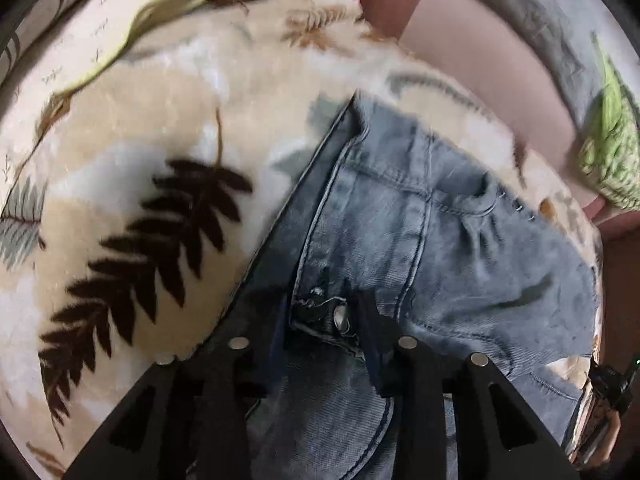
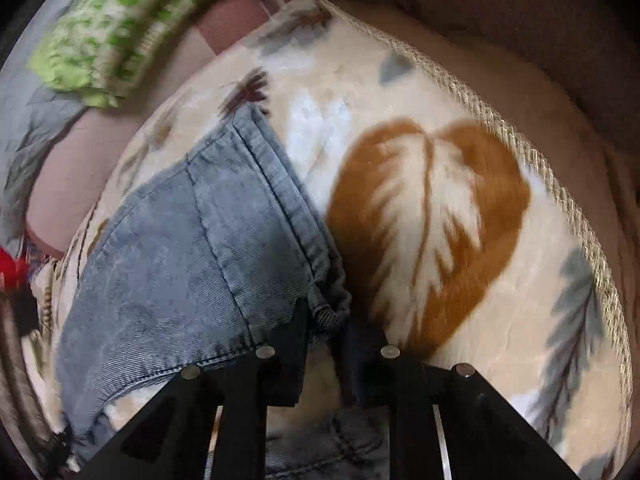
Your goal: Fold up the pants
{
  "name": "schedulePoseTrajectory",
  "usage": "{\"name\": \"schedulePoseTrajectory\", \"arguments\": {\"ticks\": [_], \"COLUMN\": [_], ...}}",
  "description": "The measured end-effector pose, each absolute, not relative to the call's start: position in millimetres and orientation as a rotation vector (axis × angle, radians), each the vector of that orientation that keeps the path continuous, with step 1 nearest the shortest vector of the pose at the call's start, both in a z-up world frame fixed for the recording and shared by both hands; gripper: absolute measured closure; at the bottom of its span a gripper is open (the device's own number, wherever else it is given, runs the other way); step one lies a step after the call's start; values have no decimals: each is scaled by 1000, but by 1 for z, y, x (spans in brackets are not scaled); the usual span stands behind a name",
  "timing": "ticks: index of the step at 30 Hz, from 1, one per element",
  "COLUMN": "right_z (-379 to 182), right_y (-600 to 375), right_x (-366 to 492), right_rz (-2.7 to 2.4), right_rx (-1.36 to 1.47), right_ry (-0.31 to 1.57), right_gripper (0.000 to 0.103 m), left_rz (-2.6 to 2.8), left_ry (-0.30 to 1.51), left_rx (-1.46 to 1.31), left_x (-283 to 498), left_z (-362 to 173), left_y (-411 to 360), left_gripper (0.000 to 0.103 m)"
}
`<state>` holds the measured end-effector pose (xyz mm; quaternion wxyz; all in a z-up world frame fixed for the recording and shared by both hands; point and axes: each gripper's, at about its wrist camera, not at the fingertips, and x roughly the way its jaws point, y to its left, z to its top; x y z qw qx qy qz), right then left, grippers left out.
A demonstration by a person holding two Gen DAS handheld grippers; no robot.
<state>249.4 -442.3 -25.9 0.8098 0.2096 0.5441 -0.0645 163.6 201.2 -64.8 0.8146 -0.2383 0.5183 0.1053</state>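
Light blue denim pants (image 1: 420,216) lie on a cream leaf-print blanket (image 1: 132,152). In the left wrist view my left gripper (image 1: 324,316) is shut on the waistband by the metal button (image 1: 340,315), with denim bunched between the black fingers. In the right wrist view the pants (image 2: 188,248) spread up and left from my right gripper (image 2: 328,314), which is shut on the bunched hem edge of the denim. Both grippers hold the fabric just above the blanket (image 2: 432,208).
A green patterned cloth (image 1: 612,152) lies at the far right on a pink sheet (image 1: 460,48); it also shows in the right wrist view (image 2: 116,32). The blanket's corded edge (image 2: 532,148) runs along the right. A red object (image 2: 12,270) sits at the left edge.
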Motion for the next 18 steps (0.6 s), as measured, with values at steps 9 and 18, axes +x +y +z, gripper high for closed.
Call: {"name": "schedulePoseTrajectory", "arguments": {"ticks": [9, 18], "right_z": [26, 11], "right_y": [-448, -436], "right_x": [271, 338], "right_rz": [-80, 30], "right_rx": [459, 373], "right_ry": [997, 1064], "right_gripper": [16, 24], "left_rz": [214, 169], "left_ry": [934, 1054], "left_rx": [-523, -484], "left_x": [199, 282], "left_z": [-8, -51], "left_y": [223, 212], "left_gripper": [26, 56]}}
